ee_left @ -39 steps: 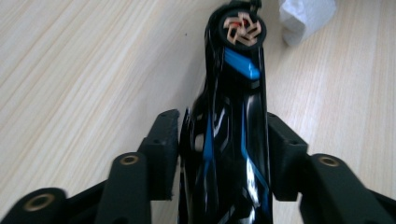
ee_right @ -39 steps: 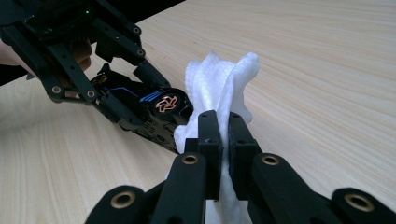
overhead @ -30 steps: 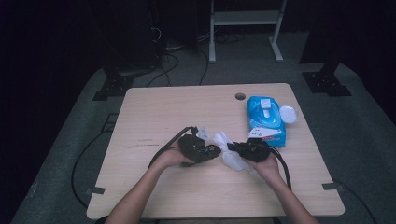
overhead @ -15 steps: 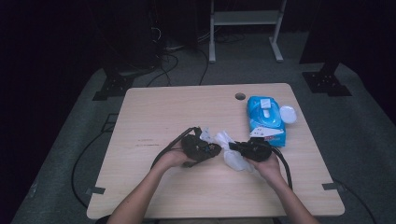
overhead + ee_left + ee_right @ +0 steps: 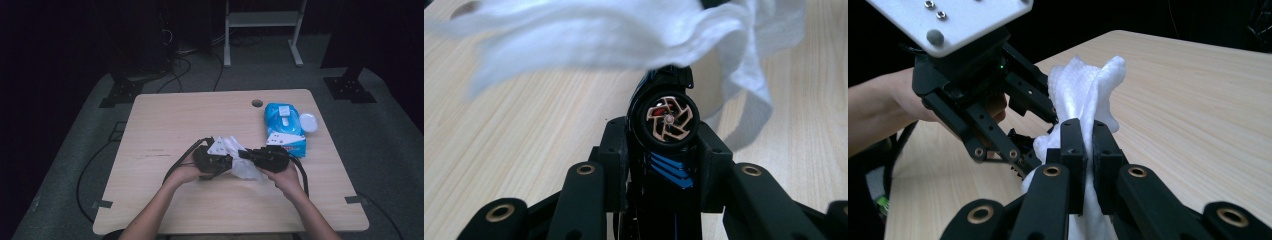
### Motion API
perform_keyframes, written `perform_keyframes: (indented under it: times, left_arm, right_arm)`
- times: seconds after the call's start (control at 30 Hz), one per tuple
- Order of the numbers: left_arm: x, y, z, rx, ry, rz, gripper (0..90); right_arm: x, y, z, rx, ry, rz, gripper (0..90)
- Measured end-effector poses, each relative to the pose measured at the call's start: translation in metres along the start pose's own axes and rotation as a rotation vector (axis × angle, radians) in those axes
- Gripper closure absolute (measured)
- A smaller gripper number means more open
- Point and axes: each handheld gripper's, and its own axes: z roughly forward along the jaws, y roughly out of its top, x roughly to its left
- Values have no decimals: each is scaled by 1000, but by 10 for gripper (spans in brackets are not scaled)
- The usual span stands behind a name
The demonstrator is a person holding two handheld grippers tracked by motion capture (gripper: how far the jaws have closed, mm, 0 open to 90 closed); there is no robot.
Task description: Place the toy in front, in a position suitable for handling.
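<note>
Both claws grip: left claw [image 5: 667, 150], just closing, pinches a toy car [image 5: 667, 122]; right claw [image 5: 1087, 150] squeezes the wipe [image 5: 1088, 85].

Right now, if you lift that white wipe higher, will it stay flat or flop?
Probably flop: the white wipe already sags in folds from the right tool. It looks thin and light, draping over the toy car in the left tool.

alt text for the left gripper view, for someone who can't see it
The left claw has just been closing on a small black toy car with blue stripes, its copper-spoked wheel facing the camera. A white wipe hangs across the top, above the light wooden table.
</note>
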Motion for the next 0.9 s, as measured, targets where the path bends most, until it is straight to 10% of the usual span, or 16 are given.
perform_keyframes:
  times: [0.9]
  left_arm:
    - [2,-5,-13,-86,5,-34,647]
  right_arm:
    - [-23,-22,2,65,-18,89,862]
